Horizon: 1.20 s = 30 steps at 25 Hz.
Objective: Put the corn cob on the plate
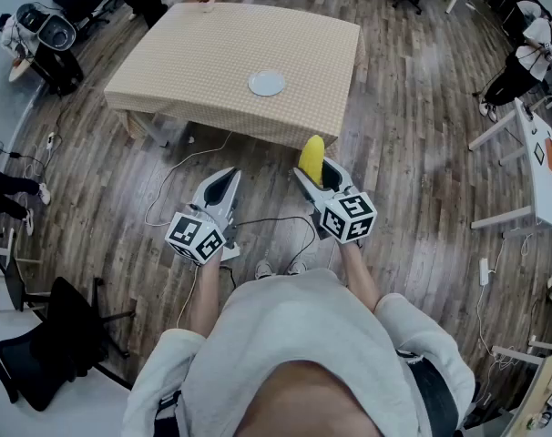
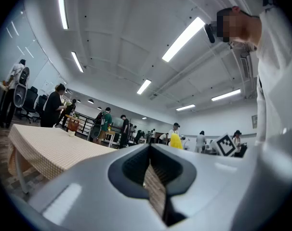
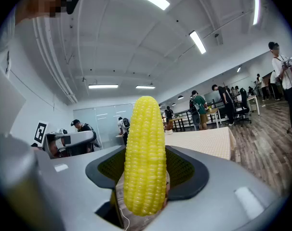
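A yellow corn cob [image 1: 311, 156] stands upright between the jaws of my right gripper [image 1: 314, 173], which is shut on it and holds it in the air short of the table. In the right gripper view the corn cob [image 3: 145, 158] fills the middle, gripped at its lower half by the right gripper [image 3: 146, 179]. A small white plate [image 1: 267, 83] lies near the front edge of the table [image 1: 203, 53], which has a beige checked cloth. My left gripper [image 1: 223, 185] hangs level beside the right one, jaws together and holding nothing; the left gripper [image 2: 153, 177] looks the same in its own view.
Cables [image 1: 180, 167] trail over the wood floor in front of the table. A small potted plant [image 1: 206, 3] sits at the table's far edge. A black office chair [image 1: 39, 353] stands at lower left, a white desk [image 1: 540, 162] at right. People stand around the room.
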Tool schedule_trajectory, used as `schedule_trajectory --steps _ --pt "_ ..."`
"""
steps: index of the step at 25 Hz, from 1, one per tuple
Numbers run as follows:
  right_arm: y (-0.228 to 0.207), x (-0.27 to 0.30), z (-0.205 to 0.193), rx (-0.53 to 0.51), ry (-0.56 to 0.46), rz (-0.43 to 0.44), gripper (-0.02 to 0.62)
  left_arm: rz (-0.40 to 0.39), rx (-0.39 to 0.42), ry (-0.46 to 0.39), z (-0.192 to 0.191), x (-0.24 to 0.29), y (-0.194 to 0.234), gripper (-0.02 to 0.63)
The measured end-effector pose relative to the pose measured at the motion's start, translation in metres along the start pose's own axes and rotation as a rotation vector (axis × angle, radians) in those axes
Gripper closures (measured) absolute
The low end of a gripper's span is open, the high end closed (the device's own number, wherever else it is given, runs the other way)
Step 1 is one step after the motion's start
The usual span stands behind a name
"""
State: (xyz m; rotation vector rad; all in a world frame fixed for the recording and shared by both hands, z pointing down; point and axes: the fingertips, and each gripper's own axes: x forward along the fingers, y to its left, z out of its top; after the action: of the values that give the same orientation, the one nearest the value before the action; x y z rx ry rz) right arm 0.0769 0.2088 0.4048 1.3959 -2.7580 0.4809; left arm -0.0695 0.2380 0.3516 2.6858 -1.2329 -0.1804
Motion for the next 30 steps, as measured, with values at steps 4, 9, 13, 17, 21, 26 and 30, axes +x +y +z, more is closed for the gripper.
schedule_trajectory --steps 4,9,13,17,21,26,30 --pt "0.000 0.013 0.010 -0.012 -0.024 0.017 0.339 -0.002 0.026 -0.016 0.009 0.005 0.008 0.597" --pt "-0.006 0.012 0.011 -0.024 -0.020 0.040 0.339 0.005 0.029 -0.012 0.005 0.014 0.000 0.597" --pt "-0.008 0.011 0.008 -0.029 -0.007 0.052 0.341 0.008 0.029 -0.006 0.002 0.018 -0.006 0.597" --pt "-0.013 0.007 0.005 -0.021 0.001 0.068 0.340 0.016 0.026 0.001 -0.004 0.023 -0.015 0.597" --pt "-0.021 -0.001 0.002 -0.005 0.002 0.091 0.339 0.034 0.020 0.012 -0.013 0.027 -0.023 0.597" --pt "-0.033 -0.007 -0.006 0.014 0.011 0.121 0.339 0.055 0.019 0.018 -0.022 0.035 -0.032 0.597" --pt "-0.044 -0.008 -0.010 0.030 0.023 0.124 0.339 0.072 0.008 0.028 -0.029 0.040 -0.034 0.597"
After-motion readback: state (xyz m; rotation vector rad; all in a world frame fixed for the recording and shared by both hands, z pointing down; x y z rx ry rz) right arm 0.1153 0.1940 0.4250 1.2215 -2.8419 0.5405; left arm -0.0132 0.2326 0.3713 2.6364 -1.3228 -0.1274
